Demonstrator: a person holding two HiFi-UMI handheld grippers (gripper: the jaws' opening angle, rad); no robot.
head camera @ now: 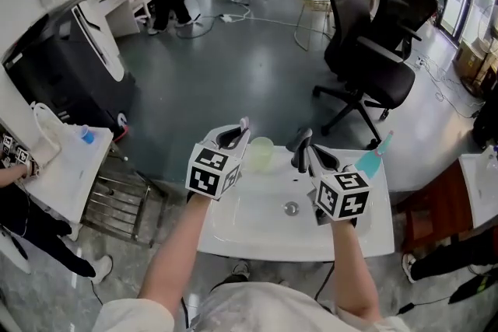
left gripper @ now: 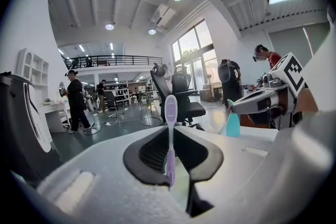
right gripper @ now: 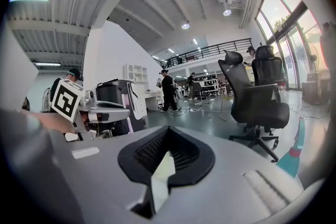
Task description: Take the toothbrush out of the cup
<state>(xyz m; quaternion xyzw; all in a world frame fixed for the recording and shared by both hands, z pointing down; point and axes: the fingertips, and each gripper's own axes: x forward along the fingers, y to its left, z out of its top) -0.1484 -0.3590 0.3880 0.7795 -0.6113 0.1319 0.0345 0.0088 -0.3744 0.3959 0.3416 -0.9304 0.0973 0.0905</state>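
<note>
White basin [head camera: 257,225] serves as the reference for all positions. A dark faucet [head camera: 298,142] stands at the middle of its far rim. A pale green cup [head camera: 261,152] stands just left of the faucet, on the same rim. A teal bottle [head camera: 373,160] stands at the basin's far right corner. Two black office chairs [head camera: 366,50] stand on the grey floor well beyond the basin. A metal rack [head camera: 117,198] stands to the basin's left.

Left tool [head camera: 236,138]: held over the basin's far left part, just beside the cup. Its jaws are closed on the lilac toothbrush [left gripper: 170,113], which stands upright between the pads with its head above them.

Right tool [right gripper: 167,139]: held over the basin's right part, near the faucet. Its jaws are almost together, with only a narrow slit between them and nothing gripped.
</note>
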